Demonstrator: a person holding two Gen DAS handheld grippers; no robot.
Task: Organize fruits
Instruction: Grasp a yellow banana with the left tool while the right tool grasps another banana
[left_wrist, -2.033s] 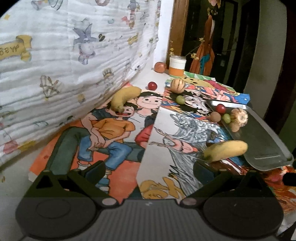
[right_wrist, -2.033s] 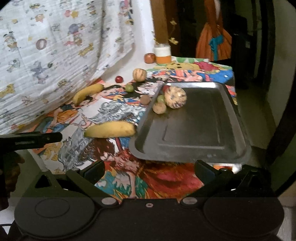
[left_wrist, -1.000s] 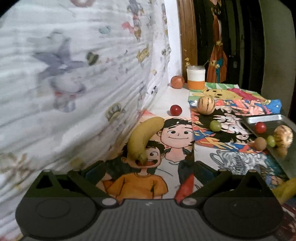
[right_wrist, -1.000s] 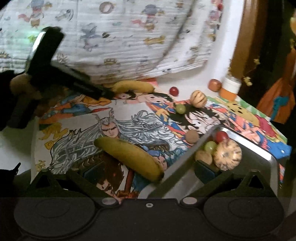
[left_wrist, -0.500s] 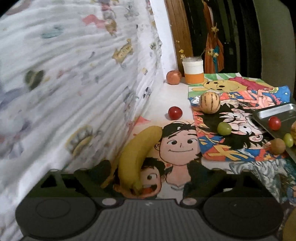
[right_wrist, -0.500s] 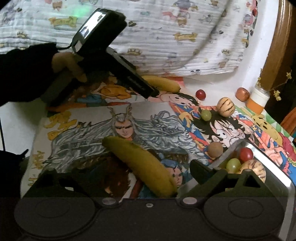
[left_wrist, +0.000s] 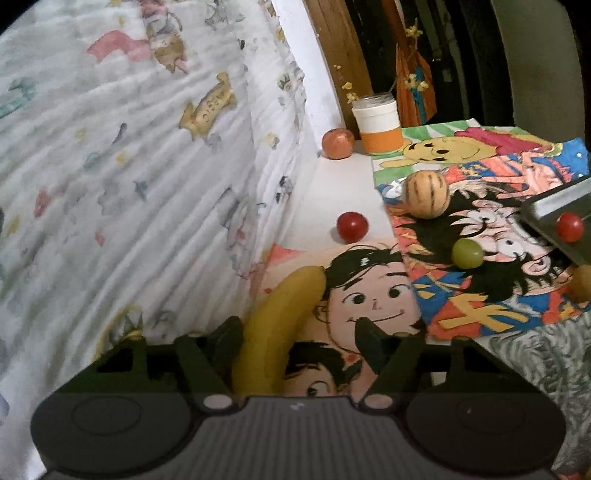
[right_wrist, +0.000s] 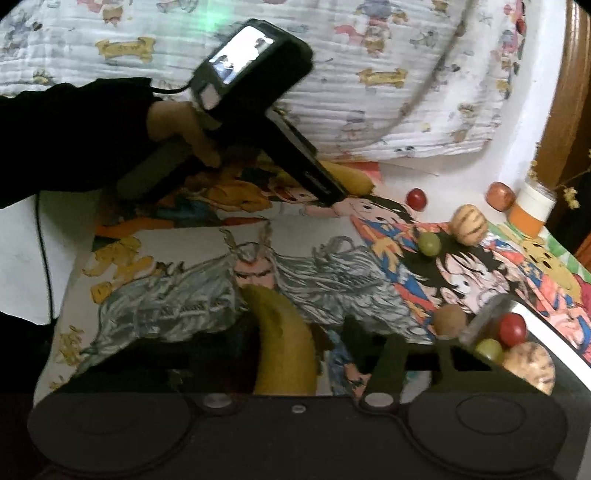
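My left gripper (left_wrist: 299, 339) is open around a yellow banana (left_wrist: 277, 332) that lies by the cloth wall; the banana sits against the left finger. It also shows in the right wrist view (right_wrist: 351, 177) behind the left gripper (right_wrist: 332, 195). My right gripper (right_wrist: 295, 332) is open around a second banana (right_wrist: 284, 343) on the cartoon mat. A metal tray (right_wrist: 546, 332) at the right holds a red fruit (right_wrist: 512, 328), a green grape (right_wrist: 488, 349) and a striped fruit (right_wrist: 530, 365).
Loose on the mat: a red fruit (left_wrist: 352, 226), a green grape (left_wrist: 467, 253), a striped round fruit (left_wrist: 426, 195), a brown fruit (right_wrist: 448, 320). An orange-and-white jar (left_wrist: 380, 127) and a reddish fruit (left_wrist: 337, 144) stand at the back. A patterned cloth wall (left_wrist: 129, 166) rises at left.
Both grippers have moved forward and down, each bringing a banana between its open fingers. The fruits have not moved.
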